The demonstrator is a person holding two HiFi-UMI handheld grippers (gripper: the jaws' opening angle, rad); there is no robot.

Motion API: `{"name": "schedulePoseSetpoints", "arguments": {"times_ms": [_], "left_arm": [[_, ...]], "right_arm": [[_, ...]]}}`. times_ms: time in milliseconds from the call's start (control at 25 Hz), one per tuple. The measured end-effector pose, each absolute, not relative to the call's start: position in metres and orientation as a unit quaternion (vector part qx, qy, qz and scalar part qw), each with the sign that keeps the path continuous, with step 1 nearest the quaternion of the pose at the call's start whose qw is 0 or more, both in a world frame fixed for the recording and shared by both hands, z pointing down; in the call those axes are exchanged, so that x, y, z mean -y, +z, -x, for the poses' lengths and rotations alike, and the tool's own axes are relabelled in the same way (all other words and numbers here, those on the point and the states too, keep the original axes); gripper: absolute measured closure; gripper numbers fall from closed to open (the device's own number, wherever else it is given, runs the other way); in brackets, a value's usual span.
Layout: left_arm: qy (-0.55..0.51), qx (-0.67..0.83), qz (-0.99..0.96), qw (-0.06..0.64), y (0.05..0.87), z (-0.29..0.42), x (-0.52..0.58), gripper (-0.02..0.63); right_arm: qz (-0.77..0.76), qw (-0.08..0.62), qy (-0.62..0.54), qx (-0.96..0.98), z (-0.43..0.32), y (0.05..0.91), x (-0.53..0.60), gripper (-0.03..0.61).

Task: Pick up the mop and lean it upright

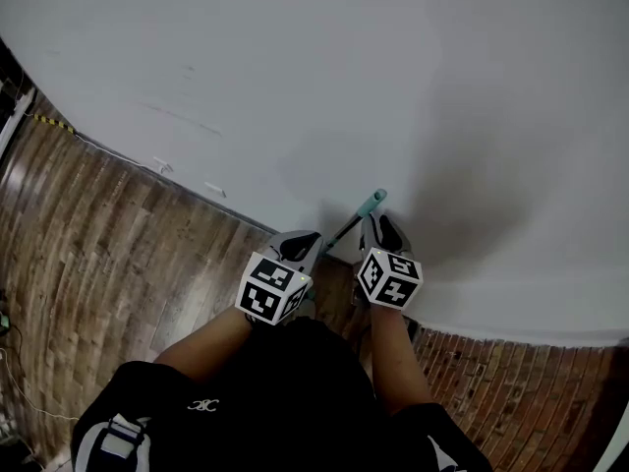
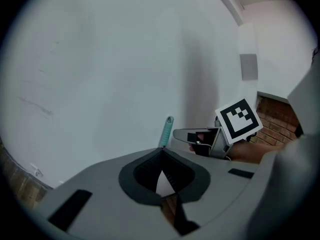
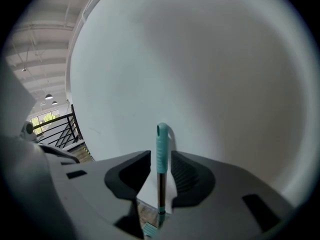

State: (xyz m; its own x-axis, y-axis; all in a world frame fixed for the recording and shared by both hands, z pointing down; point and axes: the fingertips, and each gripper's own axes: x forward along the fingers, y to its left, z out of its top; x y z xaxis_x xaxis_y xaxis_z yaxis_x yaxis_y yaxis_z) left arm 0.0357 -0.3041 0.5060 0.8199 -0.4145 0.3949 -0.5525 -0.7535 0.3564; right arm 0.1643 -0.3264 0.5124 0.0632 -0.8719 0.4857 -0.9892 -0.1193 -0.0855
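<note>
Beneath the person's forearms in the head view, most of the mop [image 1: 371, 203] is hidden; only its teal grip and a short dark run of shaft show, close against the white wall [image 1: 344, 87]. Only the right gripper view shows the right gripper [image 3: 161, 156] spread, with the upright handle standing between its pads and a sliver of gap on each side, and a teal piece cut off at the bottom edge. The left gripper [image 2: 161, 153] has its tips pressed together on nothing, the handle just beyond them. Wood planks cover the floor [image 1: 128, 254]; a dark railing [image 3: 57, 129] stands far off.
</note>
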Motion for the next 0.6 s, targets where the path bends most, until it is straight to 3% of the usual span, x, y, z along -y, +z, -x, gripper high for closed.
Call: {"name": "schedulePoseSetpoints", "arguments": {"times_ms": [600], "left_arm": [[0.159, 0.329, -0.905, 0.217, 0.495, -0.038, 0.314, 0.617]], "right_arm": [[-0.671, 0.138, 0.23, 0.691, -0.168, 0.538, 0.361, 0.439]]}}
